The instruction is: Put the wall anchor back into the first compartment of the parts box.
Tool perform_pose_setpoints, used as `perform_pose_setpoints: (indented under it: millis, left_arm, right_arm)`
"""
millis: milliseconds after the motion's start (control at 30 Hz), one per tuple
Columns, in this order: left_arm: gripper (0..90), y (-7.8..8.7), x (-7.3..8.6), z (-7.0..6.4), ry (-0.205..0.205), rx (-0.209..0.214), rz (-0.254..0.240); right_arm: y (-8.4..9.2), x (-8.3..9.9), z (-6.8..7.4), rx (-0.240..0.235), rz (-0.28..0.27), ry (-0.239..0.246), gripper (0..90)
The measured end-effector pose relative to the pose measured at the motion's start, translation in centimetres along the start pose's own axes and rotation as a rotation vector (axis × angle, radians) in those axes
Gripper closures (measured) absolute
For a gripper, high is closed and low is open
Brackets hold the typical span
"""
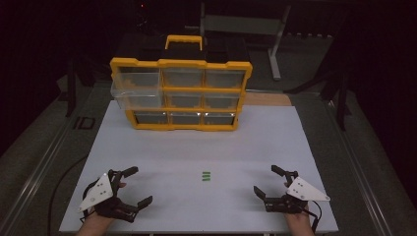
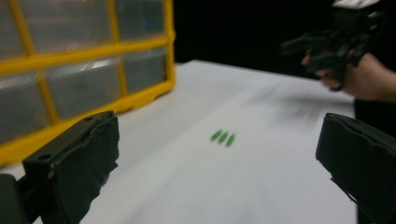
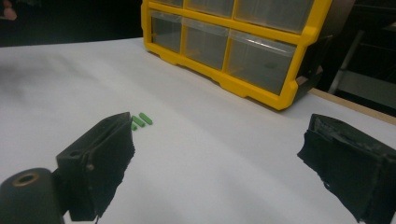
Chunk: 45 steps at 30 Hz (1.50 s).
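Note:
Three small green pegs [image 1: 206, 176] lie side by side on the white table [image 1: 196, 147], between the two hands. They appear as the green pegs [image 2: 223, 137] in the left gripper view and the green pegs [image 3: 140, 121] by the left jaw in the right gripper view. My left gripper [image 1: 135, 187] is open near the front left corner, nothing between its jaws. My right gripper [image 1: 268, 181] is open near the front right, also empty. A yellow organiser [image 1: 181, 93] with clear drawers stands at the back; its middle-left drawer [image 1: 137, 96] is pulled out.
The organiser has a yellow handle [image 1: 183, 41] on top. The right hand and its gripper [image 2: 336, 44] appear far off in the left gripper view. A metal stand [image 1: 246, 29] sits behind the table in the dark. Table edges run close to both hands.

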<state>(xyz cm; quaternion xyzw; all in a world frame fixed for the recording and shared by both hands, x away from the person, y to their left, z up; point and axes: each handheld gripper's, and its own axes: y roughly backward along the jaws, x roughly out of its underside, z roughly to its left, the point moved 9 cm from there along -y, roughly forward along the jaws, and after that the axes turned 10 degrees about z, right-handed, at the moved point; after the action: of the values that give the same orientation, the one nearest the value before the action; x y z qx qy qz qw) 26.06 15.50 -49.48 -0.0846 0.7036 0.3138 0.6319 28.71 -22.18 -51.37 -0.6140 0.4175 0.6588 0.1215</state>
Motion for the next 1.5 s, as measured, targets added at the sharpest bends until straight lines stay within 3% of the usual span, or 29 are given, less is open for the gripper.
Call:
perform_pose_setpoints:
  millis: [100, 400, 667, 800, 1167, 1500]
  left_arm:
    - [0.0, -0.3, -1.0, -0.1, 0.027, 0.022, 0.046]
    - [0.0, -0.8, -5.1, -0.4, 0.005, 0.093, 0.02]
    - [0.0, -2.3, -7.5, -1.0, -0.039, 0.201, 0.042]
    - [0.0, -3.6, -8.2, -1.5, -0.072, 0.246, 0.061]
    - [0.0, -7.5, -9.3, -2.3, -0.138, 0.303, 0.092]
    - [0.0, -10.6, -9.0, -2.1, -0.154, 0.33, 0.117]
  right_arm:
    - [0.1, -0.1, 0.0, -0.002, -0.005, 0.001, 8.5]
    - [0.2, -0.2, 0.1, -0.01, -0.014, 0.0, 8.5]
    - [0.2, -0.2, 0.2, -0.013, -0.014, 0.0, 8.4]
    - [0.1, -0.2, 0.2, -0.012, -0.015, 0.002, 8.5]
    - [0.1, -0.2, 0.3, -0.026, -0.008, -0.008, 8.5]
    - [0.2, -0.2, 0.3, -0.03, -0.015, -0.01, 8.5]
